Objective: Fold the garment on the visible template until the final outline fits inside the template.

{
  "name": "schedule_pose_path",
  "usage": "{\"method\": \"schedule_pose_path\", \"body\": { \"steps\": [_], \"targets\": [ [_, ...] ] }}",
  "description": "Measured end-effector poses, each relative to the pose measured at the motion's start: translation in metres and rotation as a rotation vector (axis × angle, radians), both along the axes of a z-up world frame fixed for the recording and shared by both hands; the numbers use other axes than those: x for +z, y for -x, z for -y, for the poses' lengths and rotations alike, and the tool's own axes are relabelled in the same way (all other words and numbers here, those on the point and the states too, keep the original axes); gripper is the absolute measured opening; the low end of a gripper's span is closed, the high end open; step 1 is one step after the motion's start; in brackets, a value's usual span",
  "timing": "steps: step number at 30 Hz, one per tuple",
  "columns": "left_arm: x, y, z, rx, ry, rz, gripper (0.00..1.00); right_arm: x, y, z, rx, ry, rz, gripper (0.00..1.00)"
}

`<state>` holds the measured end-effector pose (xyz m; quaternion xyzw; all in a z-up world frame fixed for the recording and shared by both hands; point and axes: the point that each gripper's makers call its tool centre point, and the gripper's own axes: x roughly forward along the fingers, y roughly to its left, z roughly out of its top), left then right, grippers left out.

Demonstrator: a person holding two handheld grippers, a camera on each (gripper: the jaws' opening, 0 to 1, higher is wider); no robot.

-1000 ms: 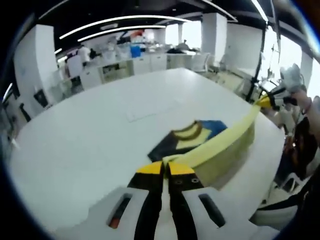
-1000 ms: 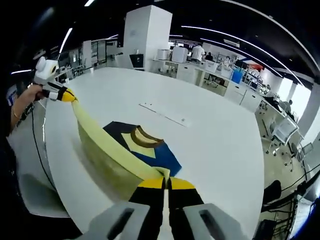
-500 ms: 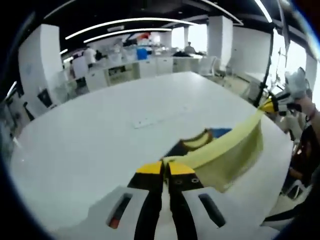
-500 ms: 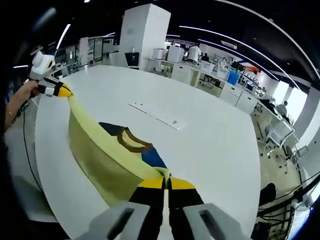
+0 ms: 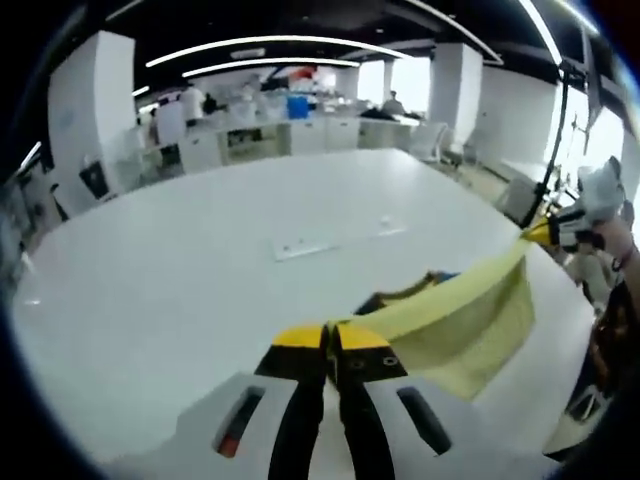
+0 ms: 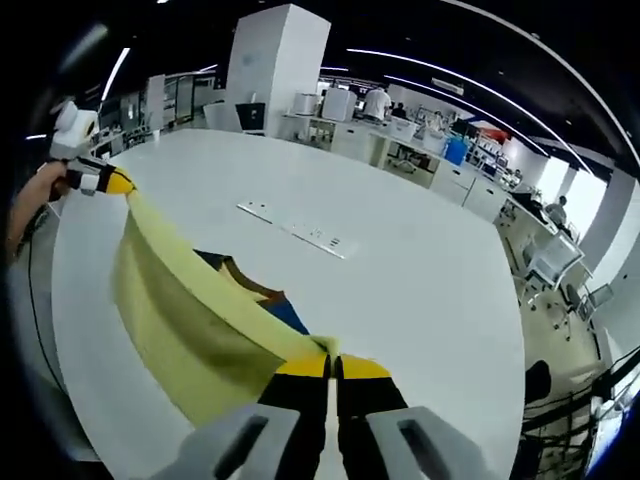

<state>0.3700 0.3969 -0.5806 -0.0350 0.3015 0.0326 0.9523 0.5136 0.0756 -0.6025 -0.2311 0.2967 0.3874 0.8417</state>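
Room, left gripper view: I see an open office with white pillars, ceiling light strips and desks at the back, beyond a wide white table (image 5: 180, 290).
Template, left gripper view: thin lines with small marks on the table top (image 5: 305, 247), past the garment.
Garment, left gripper view: my pale yellow shirt with a brown collar and dark blue panels (image 5: 450, 315) hangs stretched between both tools, lifted over the table; the collar part peeks out behind the raised edge.
Left gripper (image 5: 331, 335): my yellow-tipped black jaws are pressed together on one end of the shirt's edge.
Right gripper, left gripper view: the other tool (image 5: 549, 231) pinches the far end, a hand behind it.
Room, right gripper view: same table (image 6: 420, 270), template lines (image 6: 295, 228) beyond the cloth.
Garment, right gripper view: the shirt (image 6: 190, 320) sags as a sheet below its taut top edge, blue and brown showing behind.
Right gripper (image 6: 333, 365): jaws clamped on the shirt's near corner.
Left gripper, right gripper view: far left (image 6: 108, 183), closed on the opposite corner.
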Motion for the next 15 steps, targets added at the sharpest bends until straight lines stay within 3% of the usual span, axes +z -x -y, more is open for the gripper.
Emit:
{"method": "schedule_pose_path", "body": {
  "steps": [8, 15],
  "targets": [
    [-0.025, -0.014, -0.009, 0.031, 0.015, -0.015, 0.0, -0.024, -0.014, -0.009, -0.026, -0.019, -0.04, 0.0],
    [-0.054, -0.024, -0.015, 0.068, 0.075, -0.034, 0.0, -0.052, -0.024, -0.013, -0.061, -0.03, -0.093, 0.0]
  ]
}}
